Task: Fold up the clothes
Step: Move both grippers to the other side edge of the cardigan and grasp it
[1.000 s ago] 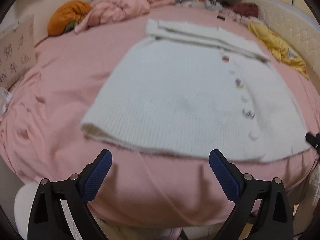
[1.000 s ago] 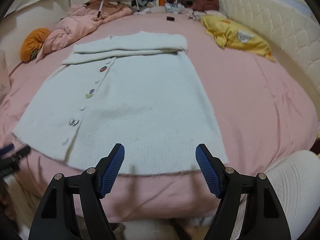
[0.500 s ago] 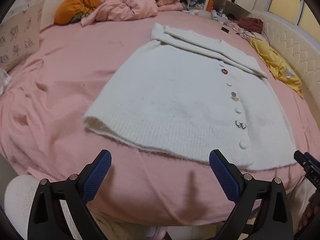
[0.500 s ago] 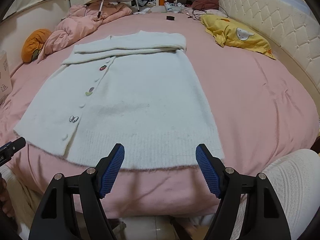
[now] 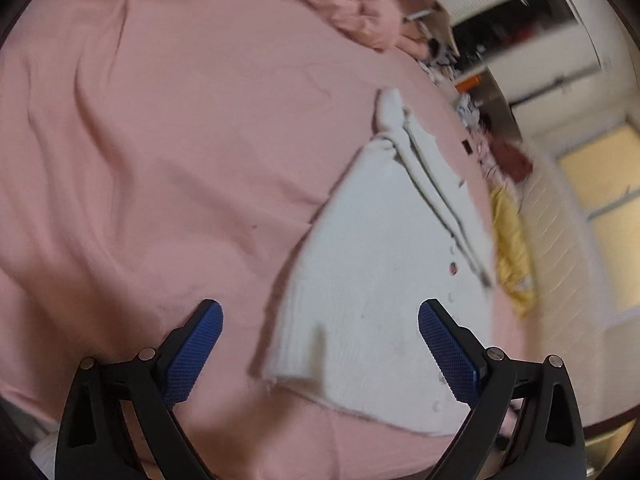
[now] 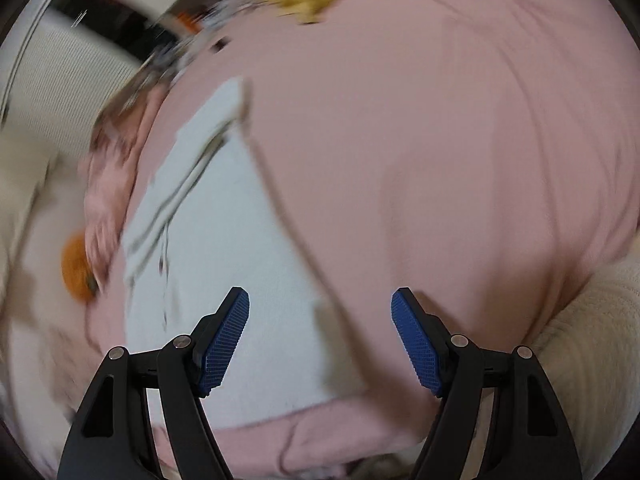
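Note:
A white knit cardigan lies flat on the pink bedsheet, sleeves folded across its top, small buttons down the front. In the left wrist view my left gripper hangs open over the cardigan's near left hem corner, blue pads wide apart, nothing between them. In the right wrist view the same cardigan shows blurred, and my right gripper stands open above its near right hem corner. Both views are tilted and smeared by motion.
A crumpled pink blanket lies at the bed's far end. A yellow garment sits beside the quilted cream headboard. An orange item rests left of the cardigan. A cream knit sleeve of the person is at lower right.
Both grippers have rolled and swung outward and down toward the cardigan's two hem corners. The cardigan has not moved, and both jaws keep the same wide gap.

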Available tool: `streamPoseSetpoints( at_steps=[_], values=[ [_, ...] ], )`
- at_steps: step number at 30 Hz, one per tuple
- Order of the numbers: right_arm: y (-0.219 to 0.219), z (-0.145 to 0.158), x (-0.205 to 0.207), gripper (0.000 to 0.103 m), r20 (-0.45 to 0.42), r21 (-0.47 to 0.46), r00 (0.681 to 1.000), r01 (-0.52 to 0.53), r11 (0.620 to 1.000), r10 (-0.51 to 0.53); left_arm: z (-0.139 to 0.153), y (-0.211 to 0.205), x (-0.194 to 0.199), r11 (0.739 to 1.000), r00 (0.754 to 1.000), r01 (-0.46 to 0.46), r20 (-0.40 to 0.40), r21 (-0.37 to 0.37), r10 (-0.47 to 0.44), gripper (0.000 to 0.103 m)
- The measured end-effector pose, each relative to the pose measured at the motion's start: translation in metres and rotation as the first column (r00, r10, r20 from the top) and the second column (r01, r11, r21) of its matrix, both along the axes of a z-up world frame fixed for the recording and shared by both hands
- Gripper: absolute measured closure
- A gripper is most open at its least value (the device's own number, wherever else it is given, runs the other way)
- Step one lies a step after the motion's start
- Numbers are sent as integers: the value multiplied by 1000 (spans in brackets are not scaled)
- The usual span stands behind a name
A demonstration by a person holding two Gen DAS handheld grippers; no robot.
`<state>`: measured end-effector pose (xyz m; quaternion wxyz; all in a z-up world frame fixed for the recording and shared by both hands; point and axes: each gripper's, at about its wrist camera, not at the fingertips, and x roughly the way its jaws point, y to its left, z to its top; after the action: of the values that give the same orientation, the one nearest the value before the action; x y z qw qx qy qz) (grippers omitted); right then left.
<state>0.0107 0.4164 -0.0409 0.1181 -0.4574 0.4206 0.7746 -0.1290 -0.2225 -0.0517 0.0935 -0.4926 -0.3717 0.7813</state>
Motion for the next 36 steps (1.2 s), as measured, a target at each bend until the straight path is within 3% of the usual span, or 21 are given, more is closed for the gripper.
streamPoseSetpoints(
  at_steps=[3,5,9,12,15,18,19,21,23,24,26,27,29,30,33,36],
  values=[
    [4,-11,0,25,21,-67,1000,18,998,-17,-6,4,0,1000,1000,-6,-1,24,6,4],
    [-3,-13,-3,21,20,-77,1000,-4,997,5,-6,12,-2,1000,1000,4,5,-8,-4,4],
    [-11,-16,-6,14,-14,-135,999,-40,990,39,-7,34,-2,994,994,105,-14,26,-105,4],
    [-14,-36,-5,14,-77,-379,996,-74,923,48,-9,54,-2,986,986,167,-11,10,-167,4],
    [-9,-42,3,14,-93,-440,996,-31,897,-12,-9,55,1,974,983,182,-52,131,-177,4],
    [-6,-44,7,14,-109,-490,993,-25,871,-33,-12,51,2,968,984,178,-47,175,-172,7],
    [-8,-44,7,14,-110,-494,994,-33,869,-25,-13,50,3,967,985,173,-41,187,-168,12],
    [-15,-49,5,14,-143,-568,990,-72,820,-12,-17,48,3,963,988,157,-28,220,-154,27],
    [-21,-53,2,14,-118,-568,993,-73,820,7,-21,46,1,962,989,144,-16,233,-145,47],
    [-24,-55,1,15,-99,-559,995,-70,826,17,-24,47,0,967,990,135,7,218,-140,51],
    [-24,-58,0,24,-50,-510,998,-46,859,23,-32,49,-1,980,990,112,70,162,-125,77],
    [-26,-54,-1,28,-41,-470,999,-44,882,28,-36,50,-1,987,989,98,99,125,-111,84],
    [-30,-45,-3,62,-31,-366,998,-56,929,48,-36,51,-1,990,990,86,103,108,-98,88],
    [-33,-42,-5,92,-19,-323,997,-71,944,69,-35,52,0,991,991,84,100,105,-95,88],
    [-36,-41,-8,92,-15,-291,997,-82,953,81,-32,56,-1,992,991,84,91,92,-93,90],
    [-33,-30,-3,92,-90,-287,993,-101,953,78,-24,57,0,992,996,78,37,103,-82,90]
  ],
)
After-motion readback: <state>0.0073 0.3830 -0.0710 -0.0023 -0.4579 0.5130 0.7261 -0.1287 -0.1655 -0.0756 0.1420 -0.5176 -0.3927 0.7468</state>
